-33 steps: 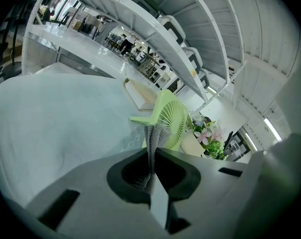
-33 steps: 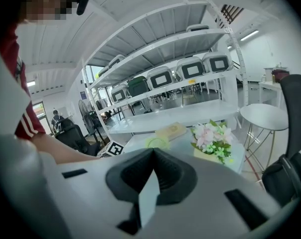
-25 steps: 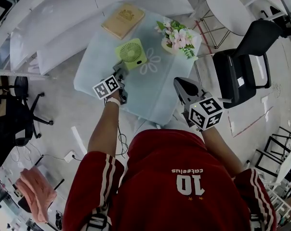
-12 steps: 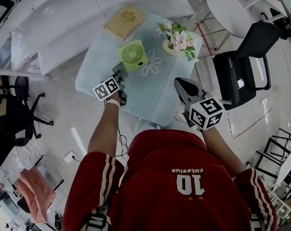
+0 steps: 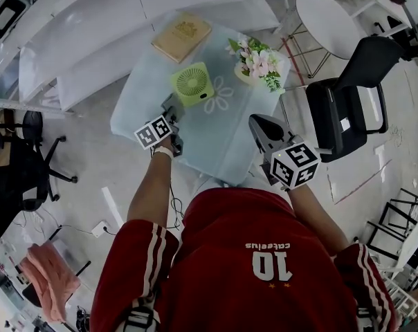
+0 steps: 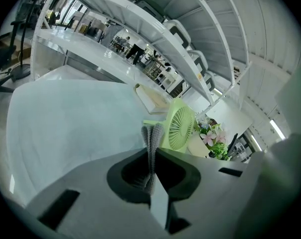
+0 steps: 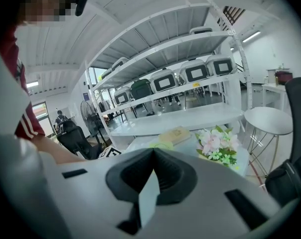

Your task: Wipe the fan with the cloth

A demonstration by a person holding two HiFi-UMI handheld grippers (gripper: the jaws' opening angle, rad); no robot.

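A light-green square fan [image 5: 192, 84] stands on the pale blue table [image 5: 223, 140], near its far middle. My left gripper [image 5: 172, 106] hovers just short of the fan's near side, shut on a folded grey cloth. In the left gripper view the cloth [image 6: 151, 136] sticks up from the closed jaws of the left gripper [image 6: 151, 152], right beside the fan [image 6: 179, 125]; whether the two touch is unclear. My right gripper [image 5: 257, 121] is over the table's near right edge, and in its own view the right gripper [image 7: 153, 154] is shut with nothing in it.
A tan book [image 5: 182, 37] lies at the table's far side. A pot of pink flowers [image 5: 257, 62] stands at the far right corner. A black chair [image 5: 347, 102] and a round white stool [image 5: 330, 12] are to the right; white shelving [image 5: 91, 26] runs behind.
Only the head view has shifted a little. The fan, cloth and both grippers keep their places relative to one another.
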